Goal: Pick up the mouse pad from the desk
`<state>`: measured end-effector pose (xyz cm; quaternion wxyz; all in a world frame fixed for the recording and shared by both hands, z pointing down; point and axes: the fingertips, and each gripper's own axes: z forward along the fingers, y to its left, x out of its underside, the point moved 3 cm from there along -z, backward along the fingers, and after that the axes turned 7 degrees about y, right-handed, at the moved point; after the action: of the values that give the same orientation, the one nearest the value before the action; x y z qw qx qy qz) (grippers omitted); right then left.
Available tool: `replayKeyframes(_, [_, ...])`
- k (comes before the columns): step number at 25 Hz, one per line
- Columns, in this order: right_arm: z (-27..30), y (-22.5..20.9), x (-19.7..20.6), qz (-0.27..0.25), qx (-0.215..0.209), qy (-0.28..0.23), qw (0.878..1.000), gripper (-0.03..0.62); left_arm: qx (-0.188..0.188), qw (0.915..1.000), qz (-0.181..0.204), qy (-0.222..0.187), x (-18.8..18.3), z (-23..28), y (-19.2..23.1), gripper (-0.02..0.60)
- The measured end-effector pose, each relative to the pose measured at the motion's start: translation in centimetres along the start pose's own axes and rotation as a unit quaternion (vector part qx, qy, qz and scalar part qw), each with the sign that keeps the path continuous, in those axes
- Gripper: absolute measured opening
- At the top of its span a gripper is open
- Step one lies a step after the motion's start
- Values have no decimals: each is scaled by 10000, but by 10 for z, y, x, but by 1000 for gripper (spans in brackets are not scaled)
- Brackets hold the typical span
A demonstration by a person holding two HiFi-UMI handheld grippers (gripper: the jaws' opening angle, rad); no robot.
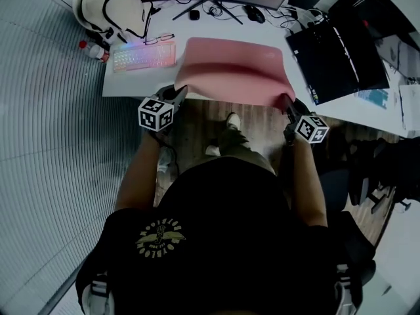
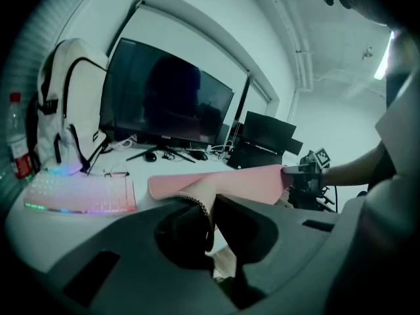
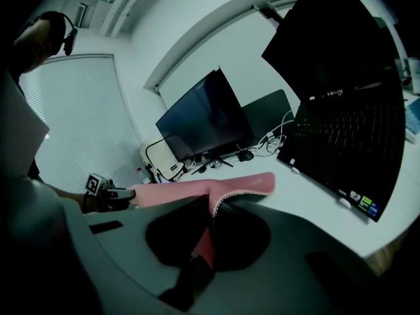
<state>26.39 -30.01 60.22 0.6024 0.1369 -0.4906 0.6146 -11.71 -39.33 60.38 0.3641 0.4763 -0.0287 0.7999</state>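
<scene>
Nearest to me is my own black cotton T-shirt [image 1: 223, 241] with its gold winged emblem, and beyond it my two bare forearms reach forward. My left claw [image 1: 182, 90], a matte grey plastic body carrying a cube of black-and-white square markers, is pressed together on the near left corner of the soft, rectangular pink mouse pad [image 1: 233, 67]. Its left gripper view shows the dark pads closed on the pad's thin edge [image 2: 209, 209]. My right claw [image 1: 287, 101] pinches the near right corner the same way, and in its own view a strip of pink cloth with a pale stitched border runs down between the closed jaws [image 3: 213, 209].

The mouse pad hangs between the two claws, limp and slightly sagging at the middle, with rounded corners and a smooth fabric face. Its near edge is raised above the front edge of the smooth white counter [image 1: 131, 84]. Whether its far edge touches the counter I cannot tell.

Left of the pad lies a flat white keyboard [image 1: 144, 56] glowing with rainbow backlight, with thin wire-framed glasses [image 1: 159, 39] just behind it. A rounded white backpack [image 1: 108, 5] with black trim stands at the far left corner. A black open laptop [image 1: 338, 58] sits to the right, and a wide dark glossy monitor [image 2: 167, 94] stands at the back. Below the counter edge, brown wood-plank floor [image 1: 197, 126] shows.
</scene>
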Motion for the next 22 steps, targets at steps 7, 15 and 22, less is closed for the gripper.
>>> replayKeyframes(7, [-18, 23, -59, -191, -180, -590, 9979, 17, -96, 9974, 425, -569, -72, -26, -3, 23])
replayKeyframes(15, [-56, 62, -132, -460, -407, -1418, 9880, 17, -206, 9892, 610, -1317, -142, -67, -21, 23])
replayKeyframes(22, [-95, 107, -176, -873, -646, -1933, 9751, 17, -263, 9782, 825, -1889, -188, -116, -43, 23])
